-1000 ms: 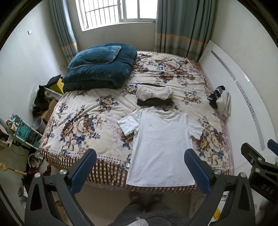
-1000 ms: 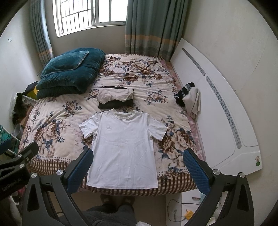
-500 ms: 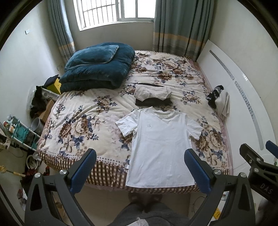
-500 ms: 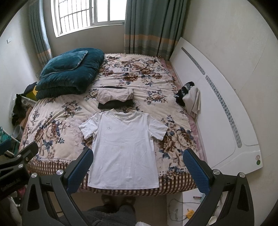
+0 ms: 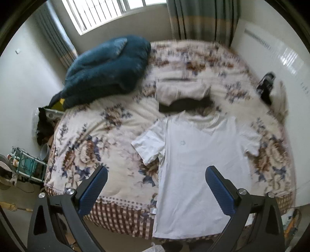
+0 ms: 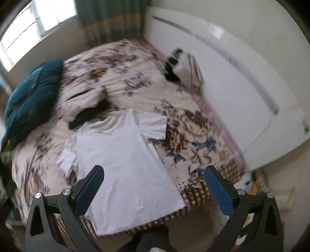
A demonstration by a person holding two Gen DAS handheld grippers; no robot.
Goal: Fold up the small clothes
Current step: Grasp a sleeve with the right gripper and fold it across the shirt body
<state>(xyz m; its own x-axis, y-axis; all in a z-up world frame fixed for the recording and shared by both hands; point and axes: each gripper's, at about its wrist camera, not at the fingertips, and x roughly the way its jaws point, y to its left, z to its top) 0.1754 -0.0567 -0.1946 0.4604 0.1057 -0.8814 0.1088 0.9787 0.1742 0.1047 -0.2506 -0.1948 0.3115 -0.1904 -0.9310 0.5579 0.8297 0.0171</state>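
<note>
While both grippers gape, the white T-shirt (image 5: 195,160) lies collar-away, lengthwise.

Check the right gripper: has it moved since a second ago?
Yes. The right gripper has swung right and nearer the bed: the white T-shirt now sits left and tilted, the white panel fills more view.

A floral bedspread (image 5: 100,139) covers the bed, with a bundled teal duvet (image 5: 104,69) near the barred window (image 5: 108,13). Green curtains (image 5: 201,19) hang beside it, and a white glossy panel (image 6: 232,97) leans against the wall.
</note>
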